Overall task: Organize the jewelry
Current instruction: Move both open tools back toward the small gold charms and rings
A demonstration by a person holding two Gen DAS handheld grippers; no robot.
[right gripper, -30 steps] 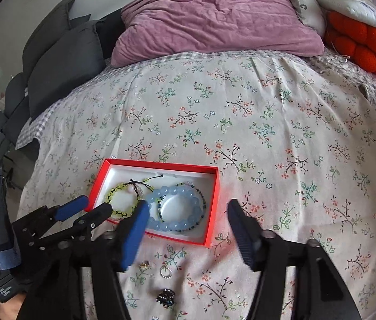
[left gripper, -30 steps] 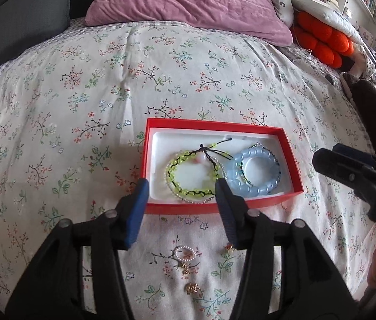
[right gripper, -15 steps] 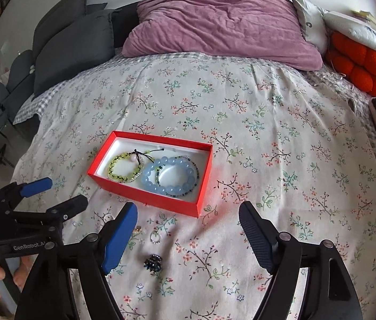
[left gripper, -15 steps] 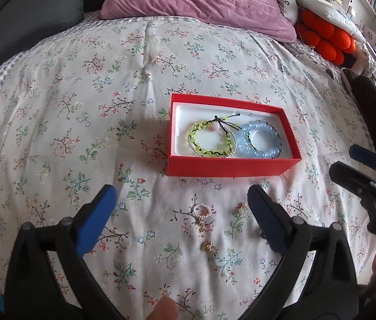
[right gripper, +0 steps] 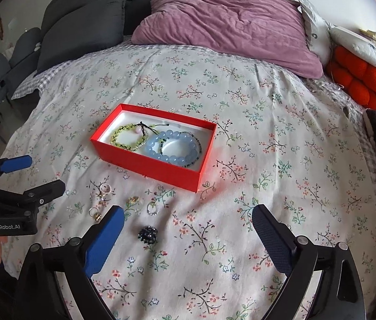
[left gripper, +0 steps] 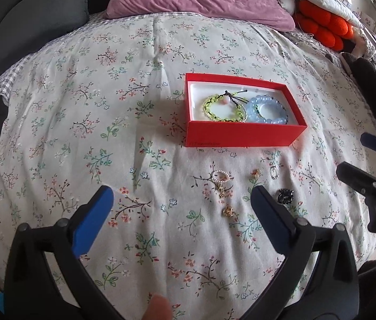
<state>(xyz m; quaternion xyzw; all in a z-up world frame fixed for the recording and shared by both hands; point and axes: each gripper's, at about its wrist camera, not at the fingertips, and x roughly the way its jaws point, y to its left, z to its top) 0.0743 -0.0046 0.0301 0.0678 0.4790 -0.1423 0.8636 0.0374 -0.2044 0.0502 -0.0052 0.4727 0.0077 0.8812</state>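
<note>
A red box [left gripper: 244, 133] [right gripper: 145, 166] with a white lining sits on the floral bedspread and holds a green bead bracelet [left gripper: 224, 108] [right gripper: 127, 137] and a blue bead bracelet [left gripper: 269, 109] [right gripper: 173, 146]. In front of it lie a pearl ring charm [left gripper: 221, 177] [right gripper: 105, 188], gold pieces [left gripper: 228, 210] [right gripper: 95, 214], a silver ring [left gripper: 274, 172] [right gripper: 152, 208] and a black clip [left gripper: 285, 196] [right gripper: 147, 234]. My left gripper [left gripper: 181, 213] is open and empty, near side of the small pieces. My right gripper [right gripper: 186, 229] is open and empty, above the black clip.
A purple pillow [right gripper: 228, 24], grey cushions [right gripper: 81, 26] and an orange cushion [right gripper: 358, 80] lie at the head of the bed. A dark garment [left gripper: 369, 85] lies at the right edge. The right gripper also shows in the left wrist view [left gripper: 366, 160].
Both grippers have pulled back from the red box toward the bed's near edge and opened wider. The box and small pieces have not moved.
</note>
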